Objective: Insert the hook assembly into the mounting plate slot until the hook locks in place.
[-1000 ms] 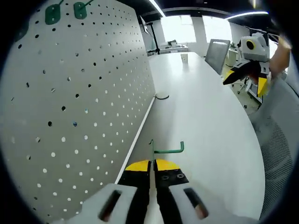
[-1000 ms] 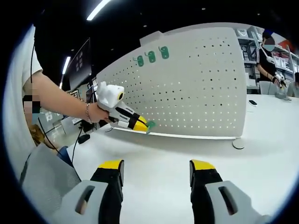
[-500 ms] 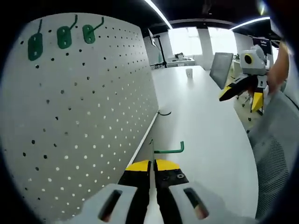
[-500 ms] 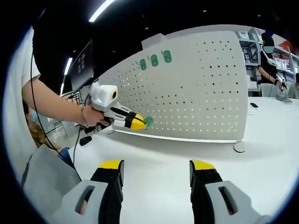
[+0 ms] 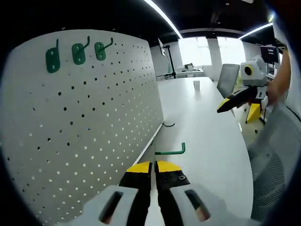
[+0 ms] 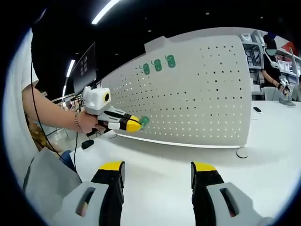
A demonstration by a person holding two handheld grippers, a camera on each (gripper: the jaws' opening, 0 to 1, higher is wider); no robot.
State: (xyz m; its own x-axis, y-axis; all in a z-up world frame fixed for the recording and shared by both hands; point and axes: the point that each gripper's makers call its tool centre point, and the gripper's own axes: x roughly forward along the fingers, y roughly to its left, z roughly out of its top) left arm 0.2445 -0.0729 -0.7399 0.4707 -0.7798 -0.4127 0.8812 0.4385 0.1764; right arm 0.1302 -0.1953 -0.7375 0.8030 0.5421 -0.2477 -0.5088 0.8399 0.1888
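Left tool (image 5: pixel 154 170) pressed together on the green hook (image 5: pixel 168 151), stem pinched between the yellow tips, bent arm jutting off to the tool's right. Seen from the right gripper view: same left tool (image 6: pixel 134 124) held up off the table (image 6: pixel 164 174), hook's green end close to the lower part of the pegboard (image 6: pixel 197 94) but apparently not yet touching. Right tool (image 6: pixel 157 181) spread wide, gripping nothing, hanging low over the table and well apart from the board.

Pegboard (image 5: pixel 84 132) rising close on the left tool's left side, running away ahead of it. Three green hooks (image 5: pixel 77 52) already seated in a row, far up and ahead of the tool, near the board's top edge.

Step in hand, by judgement: carrying the hook to a free pair of holes. Worth doing:
- Turning the hook's back plate square to the board before closing in; at present the stem points ahead along the board, not into it.
- Picking holes beside the seated row, so spacing matches.
- Entering the prongs tilted, then rocking down until seated and locked.
- Keeping the pinch firm; a thin stem can twist between the tips.
- Holding the right tool back yet aimed at the board, keeping everything in sight.
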